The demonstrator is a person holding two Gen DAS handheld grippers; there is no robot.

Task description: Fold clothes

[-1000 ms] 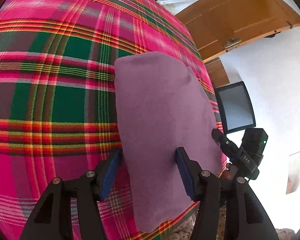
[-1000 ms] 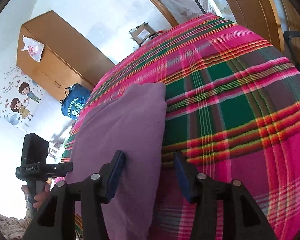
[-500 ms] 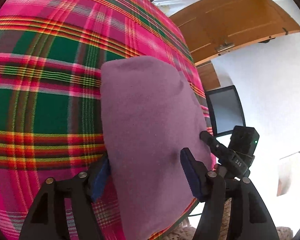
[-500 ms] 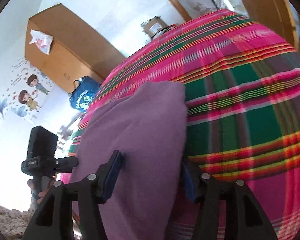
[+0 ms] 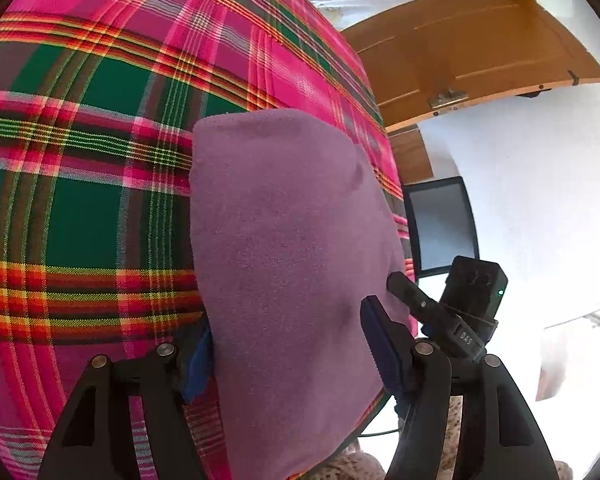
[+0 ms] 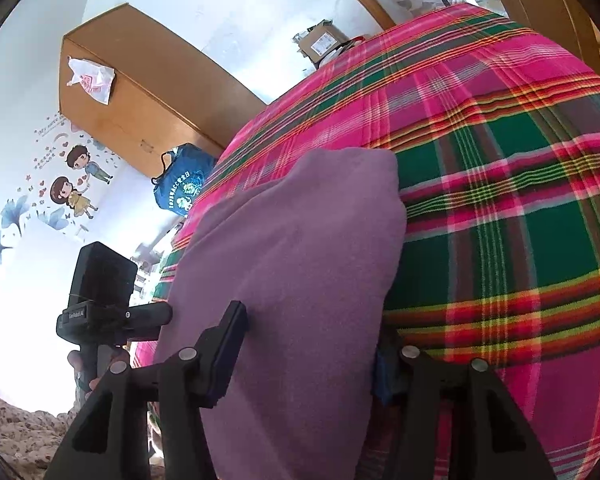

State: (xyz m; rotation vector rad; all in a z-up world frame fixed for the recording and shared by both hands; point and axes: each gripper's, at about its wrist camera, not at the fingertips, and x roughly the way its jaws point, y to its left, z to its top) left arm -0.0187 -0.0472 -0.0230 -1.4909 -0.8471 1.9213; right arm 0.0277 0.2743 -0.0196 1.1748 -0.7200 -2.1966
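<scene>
On plaid sheet point(image 5: 80, 220), both tools now straddling purple cloth point(image 5: 292, 264)

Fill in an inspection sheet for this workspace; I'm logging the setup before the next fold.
Surface: plaid sheet, pink and green, flat.
Job's things: purple cloth, folded into a long pad, lying along the sheet's edge.
Clutter: cardboard box past the far end of the sheet; blue bag beside it.
Grippers: left gripper and right gripper both open, each straddling the cloth's near end, one finger half hidden at its edge.
Cables: thin dark cable below the sheet's corner.
Surroundings: wooden door, dark screen, wardrobe with a plastic bag on top, cartoon wall stickers.
</scene>
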